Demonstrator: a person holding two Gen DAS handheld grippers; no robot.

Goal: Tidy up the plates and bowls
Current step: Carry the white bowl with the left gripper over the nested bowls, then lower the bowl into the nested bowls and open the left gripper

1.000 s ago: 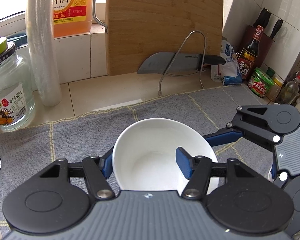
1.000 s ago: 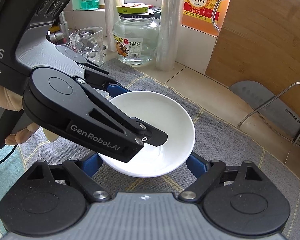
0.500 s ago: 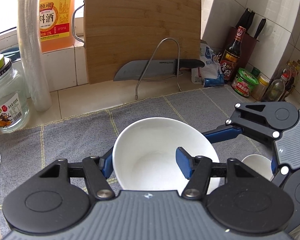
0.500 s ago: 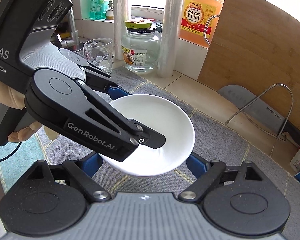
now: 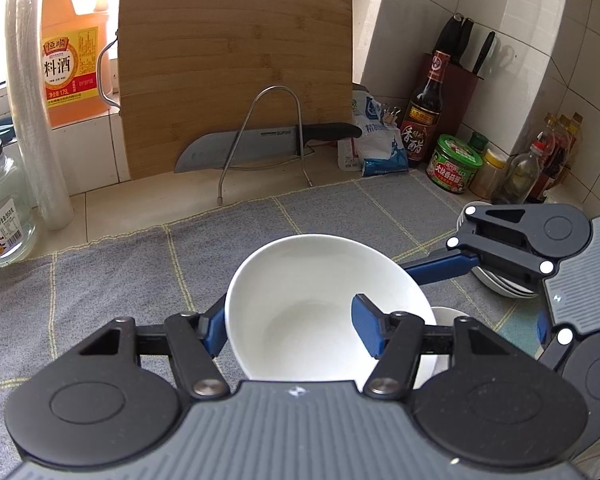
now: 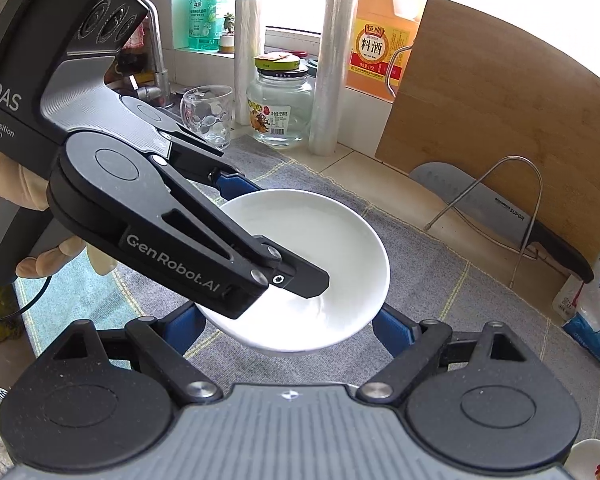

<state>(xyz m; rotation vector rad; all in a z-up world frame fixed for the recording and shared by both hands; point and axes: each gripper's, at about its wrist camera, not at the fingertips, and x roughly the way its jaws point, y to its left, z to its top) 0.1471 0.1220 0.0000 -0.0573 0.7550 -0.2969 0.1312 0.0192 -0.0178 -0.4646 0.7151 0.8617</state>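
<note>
My left gripper (image 5: 288,330) is shut on the rim of a white bowl (image 5: 320,312), one blue pad outside the wall and one inside, holding it above the grey mat (image 5: 120,280). The same bowl (image 6: 324,248) shows in the right wrist view with the left gripper's finger (image 6: 292,278) inside it. My right gripper (image 6: 288,326) is open, its pads wide apart on either side of the bowl's near edge, beneath it. A small white bowl (image 5: 446,316) and a stack of white plates (image 5: 496,284) lie to the right.
A bamboo cutting board (image 5: 236,92), a knife (image 5: 260,144) and a wire rack (image 5: 264,140) stand at the back. Sauce bottles and jars (image 5: 452,160) fill the right corner. A glass jar (image 6: 280,108), a tumbler (image 6: 208,116) and plastic-wrap rolls (image 6: 332,72) stand by the sink.
Both grippers have moved right along the mat with the bowl still held. The small bowl and the plate stack have come into the left wrist view.
</note>
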